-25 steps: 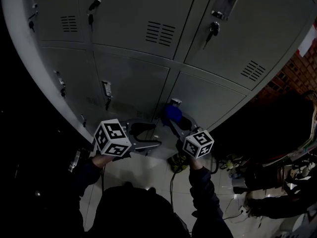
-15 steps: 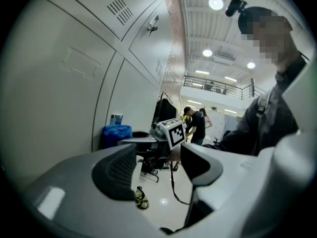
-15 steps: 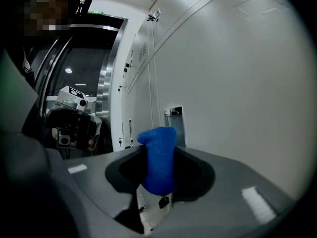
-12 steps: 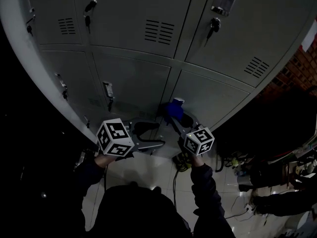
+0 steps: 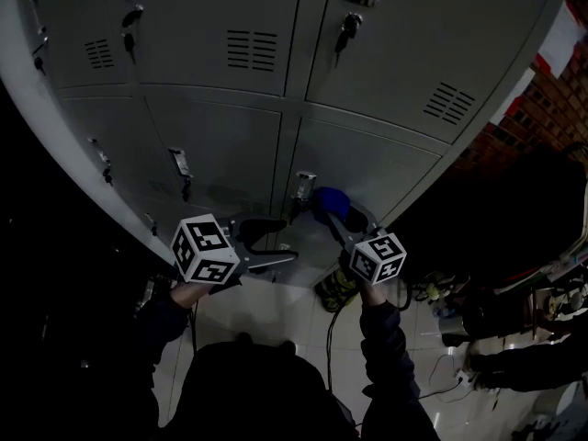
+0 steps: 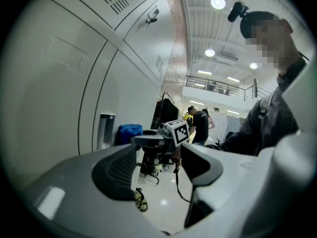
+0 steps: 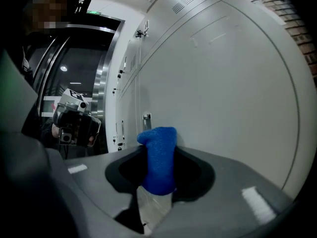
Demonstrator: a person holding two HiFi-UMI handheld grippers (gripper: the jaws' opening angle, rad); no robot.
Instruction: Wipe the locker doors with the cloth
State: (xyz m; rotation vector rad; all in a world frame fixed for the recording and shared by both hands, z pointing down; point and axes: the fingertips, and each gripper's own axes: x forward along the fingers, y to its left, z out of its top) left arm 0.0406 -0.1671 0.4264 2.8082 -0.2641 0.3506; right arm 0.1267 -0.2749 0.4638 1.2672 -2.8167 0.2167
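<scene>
Head view: the right hand-held gripper [image 5: 338,217], lower centre, is clamped on a blue cloth [image 5: 328,200]. The cloth sits at its tip, at the lower-right door [image 5: 377,168], just right of the latch [image 5: 303,185]. I can't tell whether it touches the door. The left hand-held gripper [image 5: 276,243] is just to the left, jaws apart, and is farther from that door.

Left gripper view: the jaws are spread with nothing between them. The cloth [image 6: 130,133] shows centre-left, beside the door [image 6: 59,83].

Right gripper view: the cloth [image 7: 158,157] is pinched between the jaws, long axis up the frame, poking past the tips. The door [image 7: 223,93] fills the right half, so the wipe likely means pressing forward and right. The cloth is deep blue, nubby and bunched thick.
</scene>
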